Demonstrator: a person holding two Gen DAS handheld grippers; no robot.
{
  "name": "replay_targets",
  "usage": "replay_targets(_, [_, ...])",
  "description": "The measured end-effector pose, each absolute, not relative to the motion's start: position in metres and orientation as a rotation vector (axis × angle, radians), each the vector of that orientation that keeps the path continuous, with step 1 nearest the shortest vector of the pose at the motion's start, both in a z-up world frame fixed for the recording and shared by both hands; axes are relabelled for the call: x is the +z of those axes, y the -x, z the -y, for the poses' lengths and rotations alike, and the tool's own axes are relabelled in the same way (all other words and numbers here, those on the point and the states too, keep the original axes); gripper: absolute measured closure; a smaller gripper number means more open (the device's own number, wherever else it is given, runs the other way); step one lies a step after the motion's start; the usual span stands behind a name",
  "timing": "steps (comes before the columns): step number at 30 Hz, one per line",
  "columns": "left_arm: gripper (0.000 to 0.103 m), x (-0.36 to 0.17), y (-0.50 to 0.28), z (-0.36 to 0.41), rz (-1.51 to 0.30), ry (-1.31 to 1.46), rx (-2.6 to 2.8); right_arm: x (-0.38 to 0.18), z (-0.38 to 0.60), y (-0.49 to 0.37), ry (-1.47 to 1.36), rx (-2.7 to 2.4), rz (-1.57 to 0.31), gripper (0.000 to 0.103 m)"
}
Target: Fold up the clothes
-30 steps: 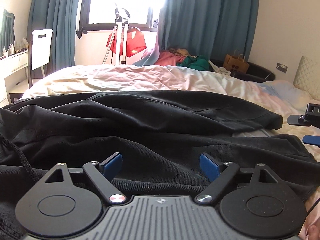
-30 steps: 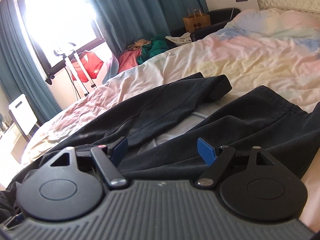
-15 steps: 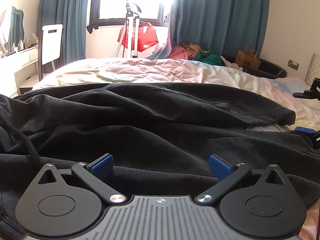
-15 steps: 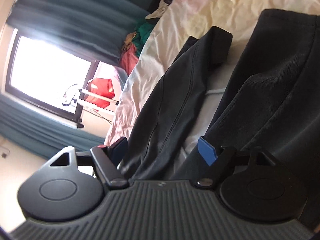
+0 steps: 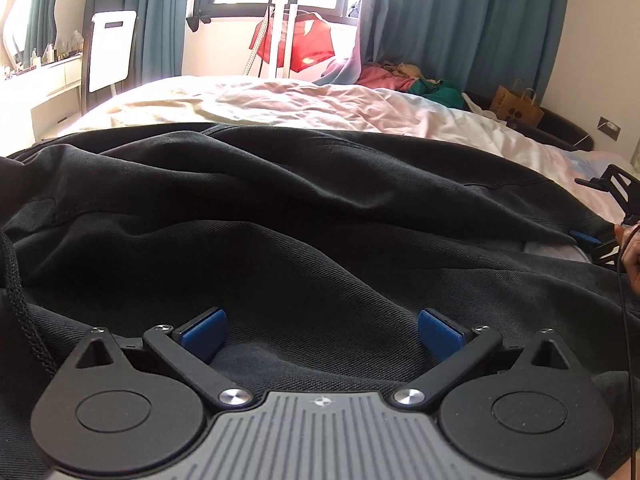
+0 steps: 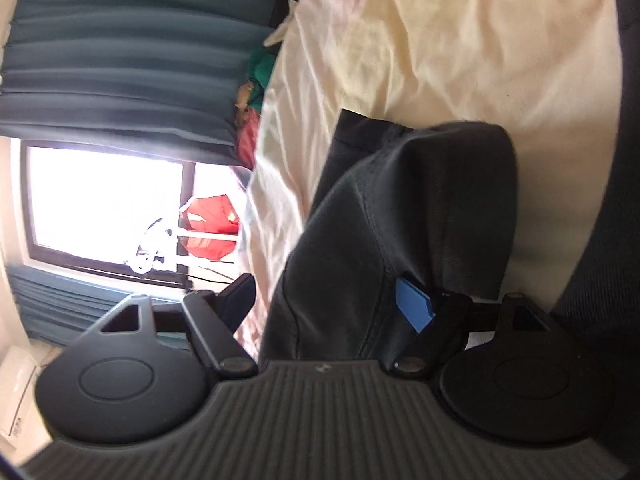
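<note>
Black trousers (image 5: 320,208) lie spread across the bed, with a black drawstring cord (image 5: 20,300) at the left edge. My left gripper (image 5: 320,332) hovers just over the near part of the fabric, jaws wide open and nothing between the blue pads. My right gripper (image 6: 328,304) is rolled onto its side at the end of one trouser leg (image 6: 400,220). The leg's fabric lies between its open jaws, and the dark left pad (image 6: 240,300) stands clear of the cloth. From the left wrist view the right gripper (image 5: 592,236) shows at the far right edge, beside a hand (image 5: 628,248).
A pale crumpled bedsheet (image 5: 280,104) covers the bed beyond the trousers. Behind stand teal curtains (image 5: 460,20), a rack with a red cloth (image 5: 296,40), a white chair (image 5: 110,50), a heap of clothes (image 5: 400,80) and a brown paper bag (image 5: 516,106).
My right gripper has rolled onto its side and dropped onto the end of the trouser leg. My left gripper has opened wider and sunk a little toward the fabric.
</note>
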State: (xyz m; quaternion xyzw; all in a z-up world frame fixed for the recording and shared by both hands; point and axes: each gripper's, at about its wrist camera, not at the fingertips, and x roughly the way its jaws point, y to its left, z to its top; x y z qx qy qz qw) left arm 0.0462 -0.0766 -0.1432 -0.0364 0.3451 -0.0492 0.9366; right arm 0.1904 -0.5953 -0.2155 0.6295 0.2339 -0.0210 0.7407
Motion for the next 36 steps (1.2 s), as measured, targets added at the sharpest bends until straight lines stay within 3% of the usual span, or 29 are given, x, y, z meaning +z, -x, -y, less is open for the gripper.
replay_targets(10, [0.0,-0.152,-0.057,0.088,-0.704,0.023,-0.088,-0.2,0.583,-0.148,-1.315,-0.15,-0.585,0.027])
replay_targets(19, [0.0,-0.148,-0.049,0.087,-0.699,0.055,-0.096,-0.2,0.618,-0.179,-1.344,-0.075,-0.303,0.023])
replay_targets(23, [0.0,-0.15,-0.05,0.088,-0.7,0.058,-0.102,-0.193,0.615,-0.223,-1.232,-0.114,-0.479,0.023])
replay_targets(26, [0.0,-0.15,-0.052,0.088,-0.702,0.061,-0.115,-0.189,0.611,-0.252,-1.151,-0.212,-0.639,0.044])
replay_targets(27, [0.0,-0.149,-0.052,0.088,-0.702,0.064,-0.12,-0.183,0.611,-0.255,-1.14,-0.241,-0.634,0.064])
replay_targets(29, [0.0,-0.149,-0.052,0.087,-0.702,0.074,-0.128,-0.171,0.613,-0.261,-1.115,-0.299,-0.624,0.092])
replay_targets(36, [0.0,-0.143,-0.052,0.075,-0.711,0.168,-0.149,-0.096,0.612,-0.226,-0.823,-0.13,-0.19,0.096])
